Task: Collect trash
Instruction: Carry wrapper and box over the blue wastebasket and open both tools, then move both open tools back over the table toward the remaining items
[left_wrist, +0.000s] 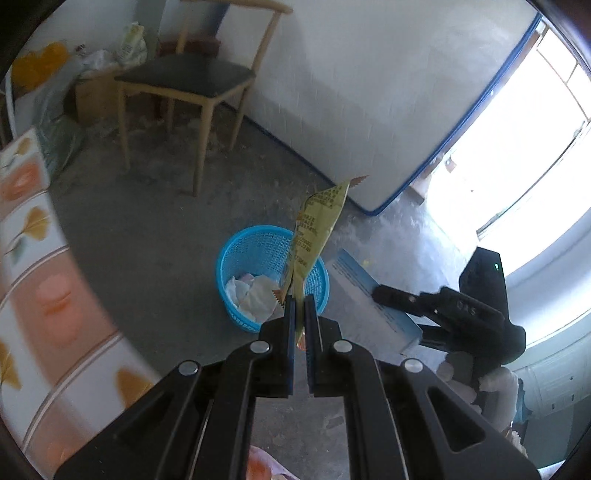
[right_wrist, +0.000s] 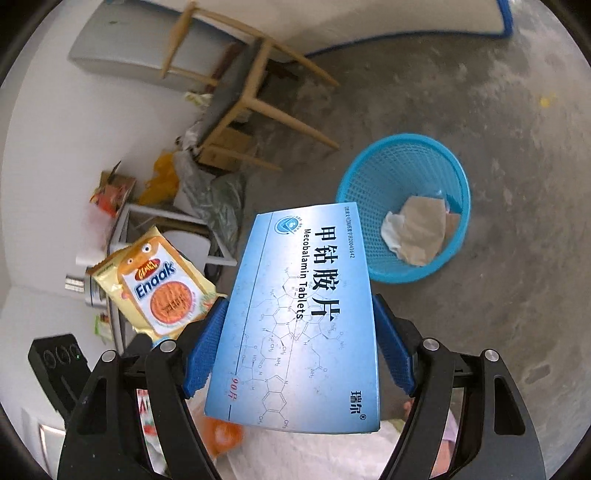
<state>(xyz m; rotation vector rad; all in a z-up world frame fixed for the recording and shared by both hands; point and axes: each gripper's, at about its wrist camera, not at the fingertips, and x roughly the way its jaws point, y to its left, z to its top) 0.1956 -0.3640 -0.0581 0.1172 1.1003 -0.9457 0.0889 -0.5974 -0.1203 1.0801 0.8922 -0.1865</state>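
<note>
A bare grey concrete floor (left_wrist: 155, 236) runs to a white wall, where a wooden chair with a dark seat (left_wrist: 184, 75) stands at the left. Further right, a round blue plastic mesh basket (left_wrist: 236, 258) sits on the floor with crumpled paper (left_wrist: 251, 295) inside. Above it, the left gripper (left_wrist: 300, 314) is clamped on the lower end of a yellow printed snack wrapper (left_wrist: 317, 229), which stands upright. To the right, the right gripper (right_wrist: 295, 339) grasps a blue cardboard tablet box (right_wrist: 295, 317) by its sides, near the basket.
</note>
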